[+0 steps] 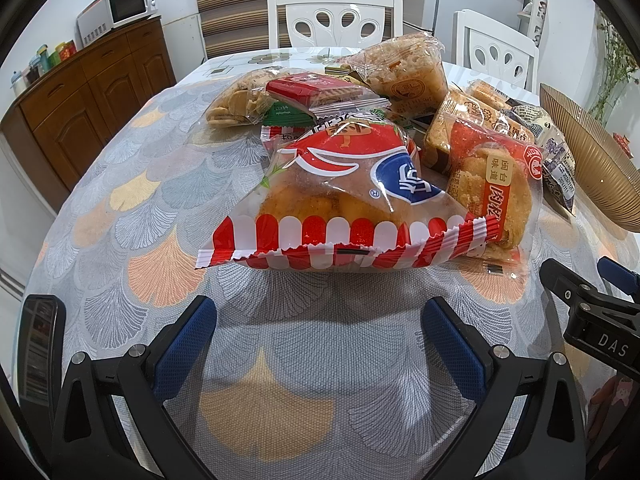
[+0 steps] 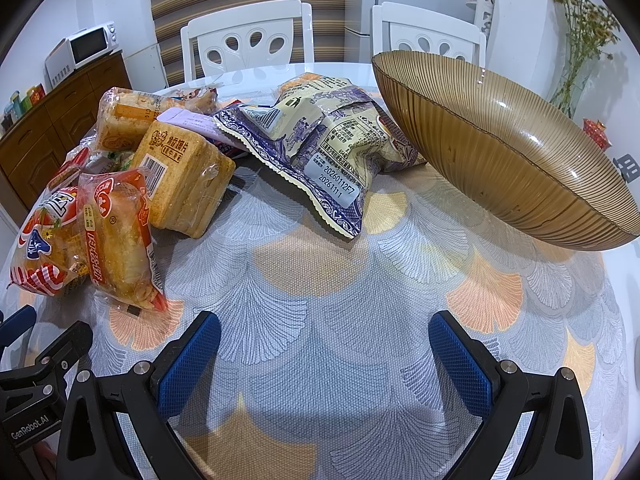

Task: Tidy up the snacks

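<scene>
Only the right view shows the bowl's (image 2: 500,152) inside.

Snack pile (image 1: 360,152) sat mid-table (image 1: 120,240) ahead of me, bowl (image 2: 500,152) to its right, 2 chairs (image 1: 335,16) behind, microwave (image 1: 120,10) on cabinet (image 1: 88,96) far left.

- The left gripper (image 1: 318,344) hovers over the tablecloth (image 1: 120,216), its jaws wide apart and holding nothing.
- Just ahead lies a red-and-white striped snack bag (image 1: 344,204), at the front of a snack pile.
- At the right edge are a ribbed amber bowl (image 1: 588,160) and probably part of the right gripper (image 1: 592,300).
</scene>
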